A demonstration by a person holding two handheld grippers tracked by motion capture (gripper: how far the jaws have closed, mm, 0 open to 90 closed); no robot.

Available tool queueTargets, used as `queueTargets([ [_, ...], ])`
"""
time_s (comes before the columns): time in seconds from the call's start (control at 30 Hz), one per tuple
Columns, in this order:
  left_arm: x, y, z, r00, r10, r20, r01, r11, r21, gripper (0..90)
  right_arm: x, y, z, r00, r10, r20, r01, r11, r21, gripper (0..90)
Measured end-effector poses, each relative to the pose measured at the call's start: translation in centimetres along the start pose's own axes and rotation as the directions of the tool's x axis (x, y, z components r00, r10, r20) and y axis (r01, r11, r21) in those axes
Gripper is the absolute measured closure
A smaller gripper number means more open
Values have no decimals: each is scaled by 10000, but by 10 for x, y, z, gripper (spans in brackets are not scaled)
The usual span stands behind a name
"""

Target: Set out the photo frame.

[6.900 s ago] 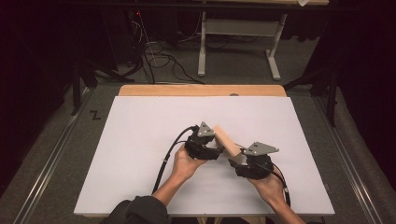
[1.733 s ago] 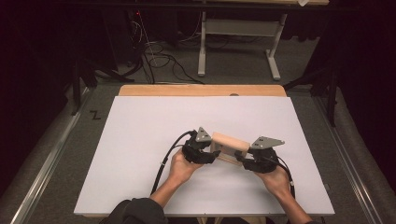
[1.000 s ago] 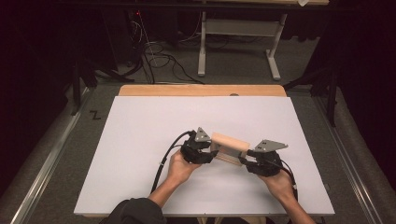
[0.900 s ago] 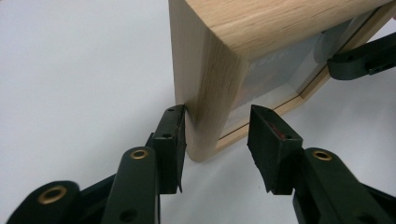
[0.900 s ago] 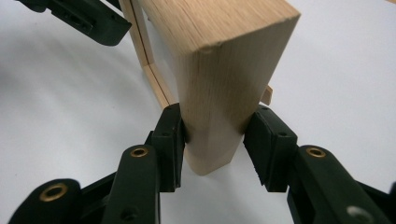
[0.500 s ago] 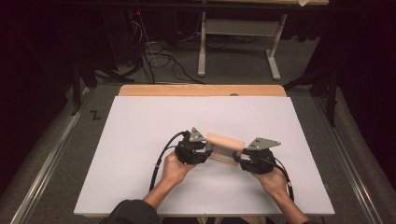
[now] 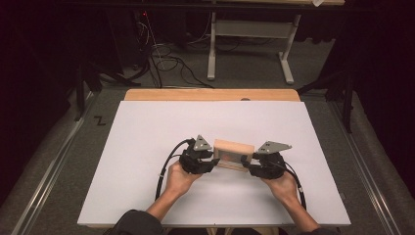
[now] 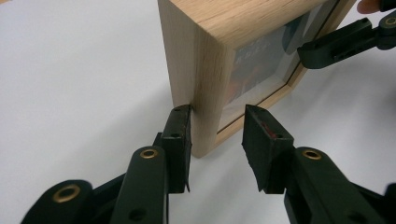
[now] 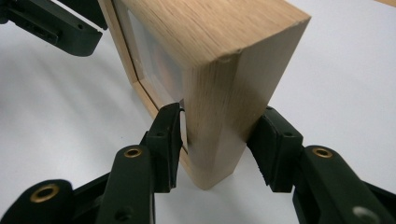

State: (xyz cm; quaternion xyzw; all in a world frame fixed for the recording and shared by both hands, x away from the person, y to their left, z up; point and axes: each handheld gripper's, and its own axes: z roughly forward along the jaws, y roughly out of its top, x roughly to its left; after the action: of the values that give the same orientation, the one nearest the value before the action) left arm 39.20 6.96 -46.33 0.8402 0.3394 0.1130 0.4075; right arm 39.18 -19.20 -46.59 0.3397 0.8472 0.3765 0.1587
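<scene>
A deep wooden picture frame (image 7: 234,152) with a dark picture behind glass stands upright on its edge on the white table top (image 7: 147,147). My left gripper (image 7: 213,164) straddles its left end. In the left gripper view the gripper (image 8: 217,112) is open: one jaw rests on the frame's (image 8: 205,70) wooden back, and the other stands a small gap off the glass side. My right gripper (image 7: 246,169) holds the other end. In the right gripper view it (image 9: 220,112) is shut on the frame (image 9: 224,60), one jaw on the front and one on the back.
A bare wooden strip (image 7: 210,94) runs along the table's far edge. Beyond it are loose cables (image 7: 166,58) on the floor and the white legs of another table (image 7: 210,49). A cable (image 7: 164,169) trails from the left gripper over the table.
Both grippers and the frame have shifted a little left and toward the person. The frame now stands more upright on the table, and the left gripper's jaw has come off its front.
</scene>
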Motion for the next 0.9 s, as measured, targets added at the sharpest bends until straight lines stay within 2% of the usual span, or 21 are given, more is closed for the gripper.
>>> queueTargets([
  [0.17, 2, 1, 3, 9999, -154, -30, 153, 9997, -181, 610, -5, 1, 2, 9994, 325, -122, -326, 9995, -54, 547],
  [0.53, 6, 1, 11, 9991, -424, -6, 424, 9990, -147, 605, -12, 3, 7, 9953, 935, -270, -940, 9954, -161, 532],
  [0.9, 7, 1, 14, 9987, -515, -48, 515, 9987, -43, 604, -17, 3, 10, 9911, 1269, -394, -1277, 9917, -180, 526],
])
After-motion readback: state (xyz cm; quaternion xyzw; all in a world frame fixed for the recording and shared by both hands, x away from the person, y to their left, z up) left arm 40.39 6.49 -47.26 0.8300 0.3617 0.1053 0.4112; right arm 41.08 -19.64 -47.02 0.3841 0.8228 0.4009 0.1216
